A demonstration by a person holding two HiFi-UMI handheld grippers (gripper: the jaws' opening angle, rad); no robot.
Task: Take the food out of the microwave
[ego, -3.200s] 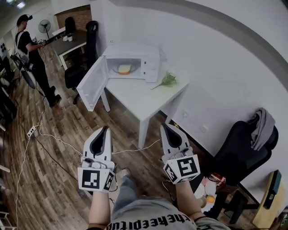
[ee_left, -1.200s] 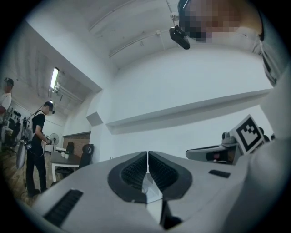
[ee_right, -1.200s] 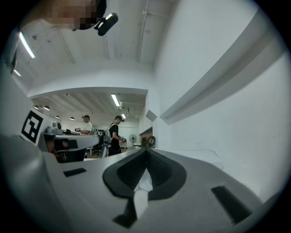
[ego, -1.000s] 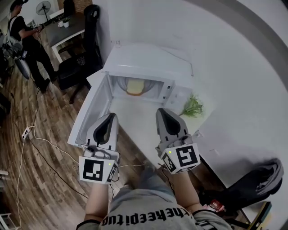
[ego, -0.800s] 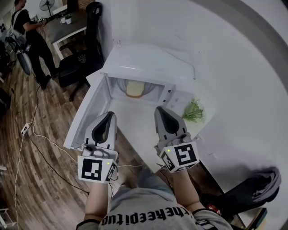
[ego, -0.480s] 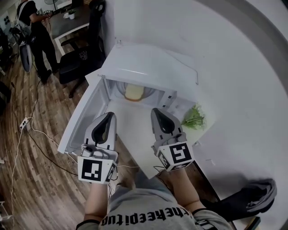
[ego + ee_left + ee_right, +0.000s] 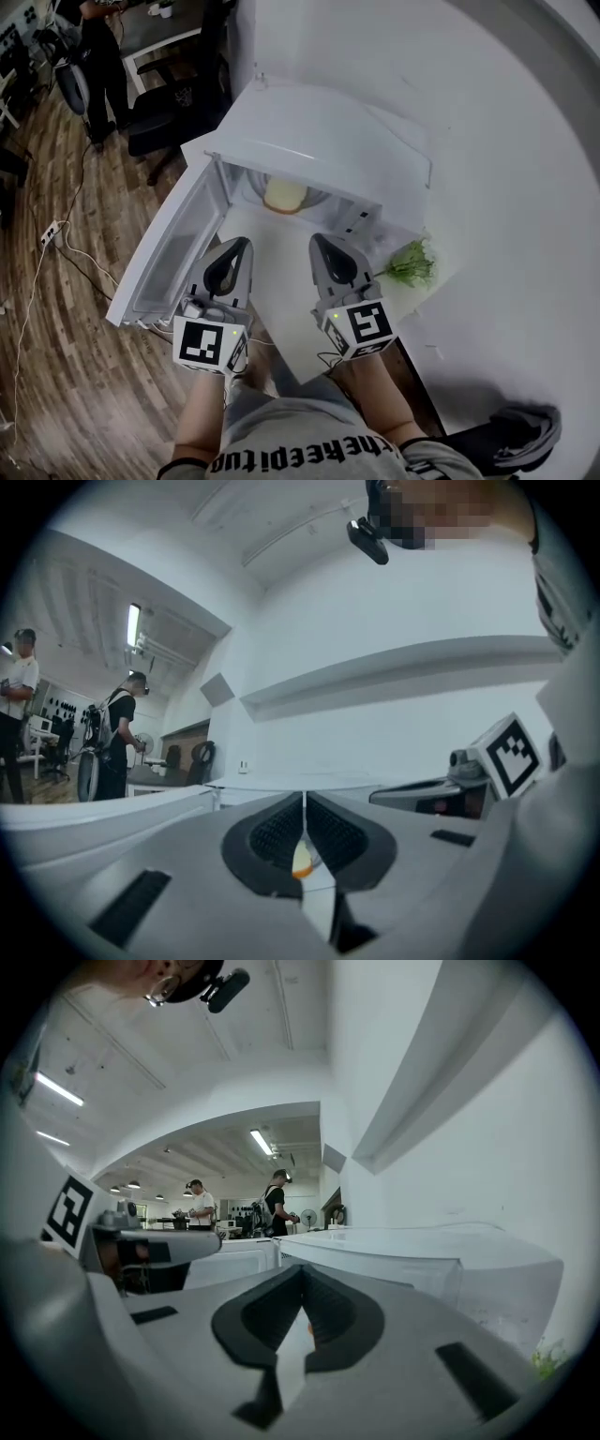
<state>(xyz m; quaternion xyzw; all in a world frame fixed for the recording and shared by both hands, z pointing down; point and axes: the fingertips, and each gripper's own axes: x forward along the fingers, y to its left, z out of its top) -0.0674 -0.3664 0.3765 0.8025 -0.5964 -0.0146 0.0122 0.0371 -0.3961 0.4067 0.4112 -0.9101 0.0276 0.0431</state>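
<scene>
The left gripper [image 7: 240,247] and right gripper [image 7: 321,244] are both closed and hold nothing, side by side above the table's [image 7: 272,281] near edge. Beyond them the microwave [image 7: 323,141] stands with its door [image 7: 164,258] swung open. The food [image 7: 285,194] sits inside.

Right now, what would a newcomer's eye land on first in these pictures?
The white microwave stands at centre, its door swung wide to the left, pale yellow food inside. Before it the left gripper and right gripper point at the opening side by side, both shut and empty. A green sprig lies right of the microwave.
</scene>
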